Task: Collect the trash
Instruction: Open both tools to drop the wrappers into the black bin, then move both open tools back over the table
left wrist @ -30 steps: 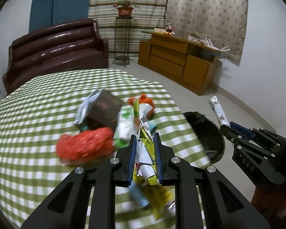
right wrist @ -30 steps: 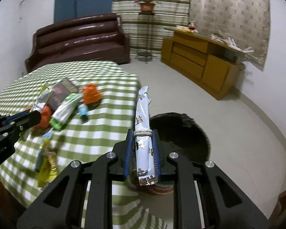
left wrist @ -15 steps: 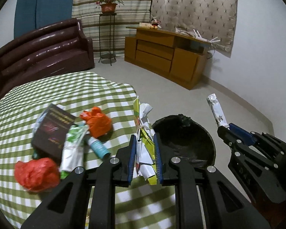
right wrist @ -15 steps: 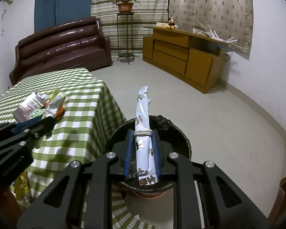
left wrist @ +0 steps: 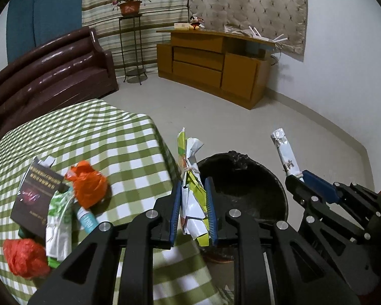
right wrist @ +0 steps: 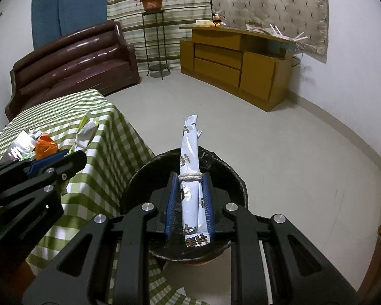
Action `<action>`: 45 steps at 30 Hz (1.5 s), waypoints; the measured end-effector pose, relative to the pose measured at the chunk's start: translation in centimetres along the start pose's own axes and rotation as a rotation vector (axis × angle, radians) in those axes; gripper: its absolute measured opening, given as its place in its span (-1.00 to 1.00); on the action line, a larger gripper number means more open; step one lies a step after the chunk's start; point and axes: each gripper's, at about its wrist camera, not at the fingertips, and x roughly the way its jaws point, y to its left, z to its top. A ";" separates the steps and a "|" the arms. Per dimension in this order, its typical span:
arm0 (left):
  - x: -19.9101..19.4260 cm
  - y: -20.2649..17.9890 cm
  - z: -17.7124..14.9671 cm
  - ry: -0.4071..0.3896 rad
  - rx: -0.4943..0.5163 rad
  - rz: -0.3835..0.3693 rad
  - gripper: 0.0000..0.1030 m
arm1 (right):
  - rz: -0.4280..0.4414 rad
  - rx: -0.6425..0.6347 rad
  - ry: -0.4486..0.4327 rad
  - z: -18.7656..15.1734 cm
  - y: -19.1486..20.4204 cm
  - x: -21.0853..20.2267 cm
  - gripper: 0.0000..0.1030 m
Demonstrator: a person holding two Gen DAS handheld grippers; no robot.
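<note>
We carry trash to the bin [right wrist: 237, 178]: right gripper [right wrist: 189, 200] clenches a silver wrapper [right wrist: 189, 152] above it, left gripper [left wrist: 193, 209] grasps a green wrapper [left wrist: 191, 195], seemingly near its rim. Next, release.

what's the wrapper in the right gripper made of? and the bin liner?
Wrapper: probably metallised plastic film, glossy; its silver end glints and it creases sharply. Tied with what looks like string.
Bin liner: thin black plastic, slightly shiny; it wrinkles over the rim.

Checked table [left wrist: 109, 137] carries orange bag [left wrist: 87, 186], dark booklet [left wrist: 35, 198], red wad [left wrist: 24, 258].
</note>
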 end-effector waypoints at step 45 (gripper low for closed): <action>-9.9 11.5 -6.3 0.009 -0.188 0.265 0.26 | 0.148 -0.130 -0.019 -2.7 10.6 -6.7 0.10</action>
